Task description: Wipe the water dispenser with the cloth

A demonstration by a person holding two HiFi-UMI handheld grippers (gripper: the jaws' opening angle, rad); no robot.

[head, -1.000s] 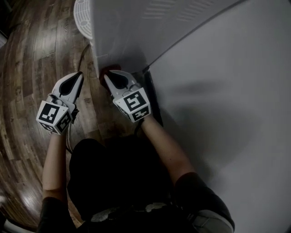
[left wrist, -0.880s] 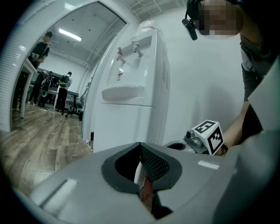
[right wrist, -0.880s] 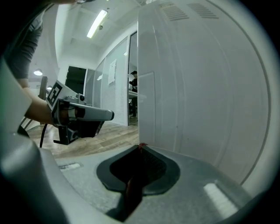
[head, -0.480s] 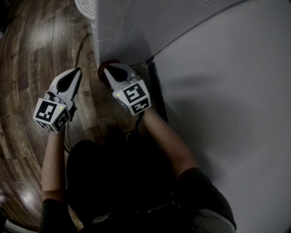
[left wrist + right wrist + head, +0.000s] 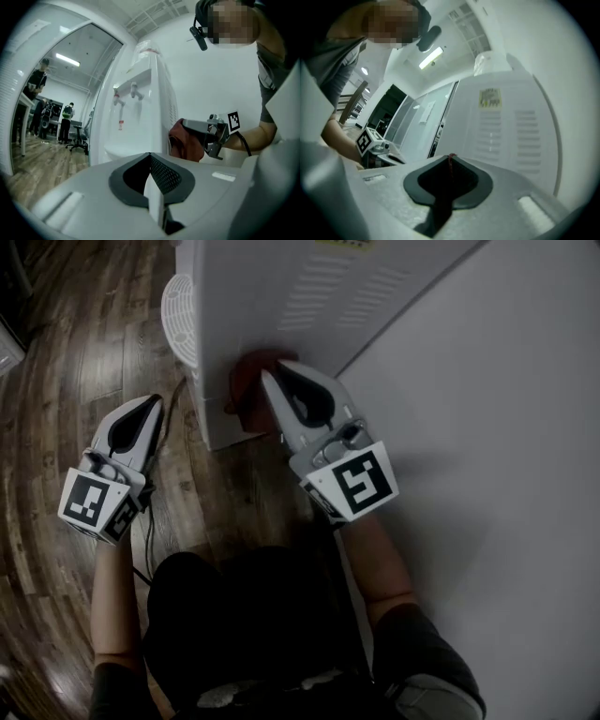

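Observation:
The white water dispenser (image 5: 281,296) stands against the wall, its vented side panel facing me. A dark red cloth (image 5: 249,381) is pressed against that side panel, with my right gripper (image 5: 272,379) shut on it. The left gripper view shows the cloth (image 5: 185,140) bunched at the right gripper's tip beside the dispenser (image 5: 140,108). In the right gripper view a thin red edge of cloth (image 5: 450,161) shows between the closed jaws, in front of the dispenser's vented panel (image 5: 506,122). My left gripper (image 5: 150,405) hangs shut and empty to the left, away from the dispenser.
A white wall (image 5: 487,427) runs along the right. Wood floor (image 5: 75,362) spreads to the left. The dispenser's round drip tray (image 5: 178,315) juts out at the front. People and chairs (image 5: 70,126) stand far off behind glass. My legs fill the lower middle.
My right gripper has risen with the cloth, from the dispenser's bottom edge up onto its side panel. The left gripper has barely moved.

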